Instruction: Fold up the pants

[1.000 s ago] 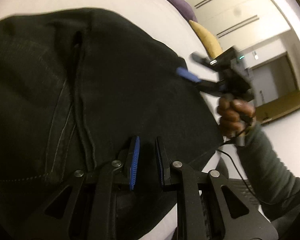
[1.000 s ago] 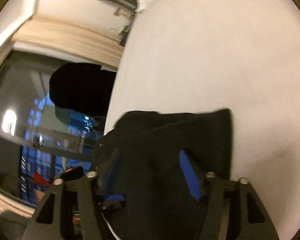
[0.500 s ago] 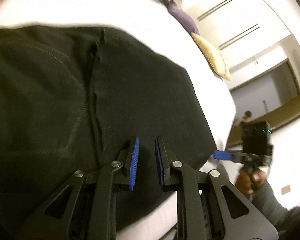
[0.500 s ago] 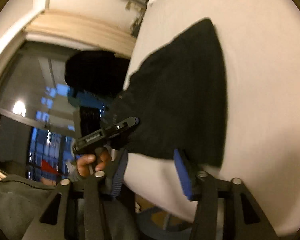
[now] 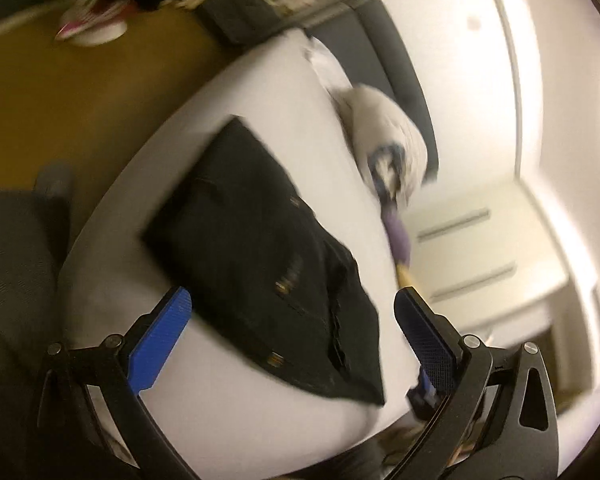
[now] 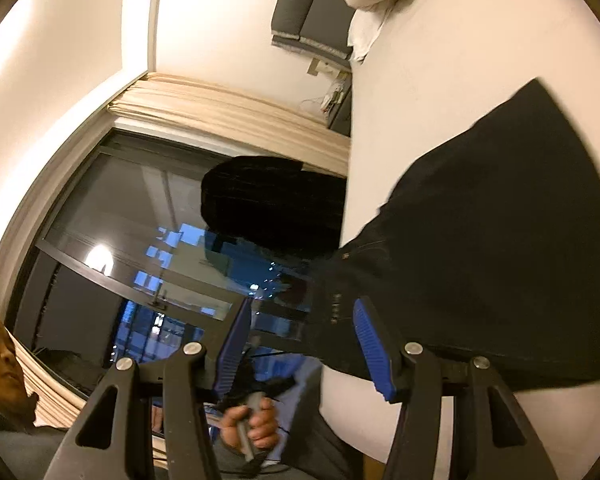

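Black pants (image 5: pixel 268 264) are laid folded on the white bed (image 5: pixel 260 420), near its edge, presumably so the fold stays flat. Left gripper (image 5: pixel 292 334) is pulled clear, jaws just opened wide, nothing between them. Right gripper (image 6: pixel 300 348) is held half open and empty beside the pants' near edge, jaws just widened; both were over the cloth earlier.

Nothing readable is showing anywhere right now: no lettering, label, brand or number is coming through on the black pants (image 5: pixel 268 256), and the small metal studs on them are blurring too much to make out.
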### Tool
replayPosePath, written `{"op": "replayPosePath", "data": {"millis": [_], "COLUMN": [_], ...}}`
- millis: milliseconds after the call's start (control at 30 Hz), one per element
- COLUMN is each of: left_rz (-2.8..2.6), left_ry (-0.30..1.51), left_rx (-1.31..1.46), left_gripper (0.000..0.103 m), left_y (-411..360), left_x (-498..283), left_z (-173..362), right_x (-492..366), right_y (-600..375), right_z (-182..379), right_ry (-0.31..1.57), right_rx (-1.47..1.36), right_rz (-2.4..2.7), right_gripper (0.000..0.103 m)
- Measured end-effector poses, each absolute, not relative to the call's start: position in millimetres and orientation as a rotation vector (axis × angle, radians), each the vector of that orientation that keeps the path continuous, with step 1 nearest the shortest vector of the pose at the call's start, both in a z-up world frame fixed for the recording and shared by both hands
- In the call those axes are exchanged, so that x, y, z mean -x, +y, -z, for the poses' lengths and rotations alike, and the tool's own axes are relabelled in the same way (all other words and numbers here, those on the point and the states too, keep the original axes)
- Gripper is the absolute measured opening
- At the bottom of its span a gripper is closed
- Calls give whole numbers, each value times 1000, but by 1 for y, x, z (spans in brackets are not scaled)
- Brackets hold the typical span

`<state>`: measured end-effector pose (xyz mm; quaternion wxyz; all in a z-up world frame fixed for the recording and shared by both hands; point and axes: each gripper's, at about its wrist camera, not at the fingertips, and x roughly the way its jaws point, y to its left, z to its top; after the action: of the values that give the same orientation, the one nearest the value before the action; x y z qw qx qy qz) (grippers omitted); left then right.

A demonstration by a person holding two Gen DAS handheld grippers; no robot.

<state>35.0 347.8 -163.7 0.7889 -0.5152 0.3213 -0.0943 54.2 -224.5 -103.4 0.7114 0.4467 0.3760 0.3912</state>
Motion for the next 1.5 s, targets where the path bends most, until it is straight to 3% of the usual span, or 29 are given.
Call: {"op": "replayPosePath", "data": {"millis": [267, 367, 500, 567, 600, 633, 800, 967, 1067, 1100, 1133, 1400, 1467, 1500], "left_rz": [183, 206, 208, 223, 235, 243, 237, 248, 250, 251, 251, 323, 355, 368], "left_ry": [715, 689, 682, 706, 725, 739, 723, 713, 713, 712, 711, 685, 686, 690], "left_rx": [1250, 1273, 1311, 1313, 1317, 1327, 1313, 1267, 1238, 1231, 1225, 1031, 963, 917], "left_gripper": [102, 95, 73, 49, 29, 26, 18, 17, 17, 17, 17, 17, 17, 17], "left_y": [371, 362, 359, 356, 354, 353, 347, 343, 341, 341, 340, 305, 285, 274], "left_x": [-47, -54, -50, -61, -63, -64, -68, -66, -64, -64, -66, -97, -109, -113], "left_z": [225, 229, 235, 235, 238, 240, 224, 201, 191, 187, 184, 113, 88, 76], "right_x": [-47, -49, -52, -56, -60, -65, -105, -153, -177, -181, -183, -169, -168, -168], "right_y": [-199, -191, -190, -195, -199, -197, -185, -157, -143, -141, -141, -150, -156, -165], "right_z": [98, 97, 100, 102, 103, 103, 107, 118, 149, 165, 178, 173, 168, 164], "right_ry": [877, 881, 886, 892, 895, 902, 991, 1096, 1254, 1317, 1342, 1191, 1196, 1196], "right_rx": [-947, -956, -952, -948, -948, -941, -890, -836, -778, -753, -749, -743, -822, -897], "right_rz": [-888, -886, -883, -874, -870, -864, -846, -858, -777, -731, -709, -752, -743, -744], "right_gripper": [58, 58, 58, 58, 58, 58, 58, 58, 81, 81, 71, 69, 73, 80]}}
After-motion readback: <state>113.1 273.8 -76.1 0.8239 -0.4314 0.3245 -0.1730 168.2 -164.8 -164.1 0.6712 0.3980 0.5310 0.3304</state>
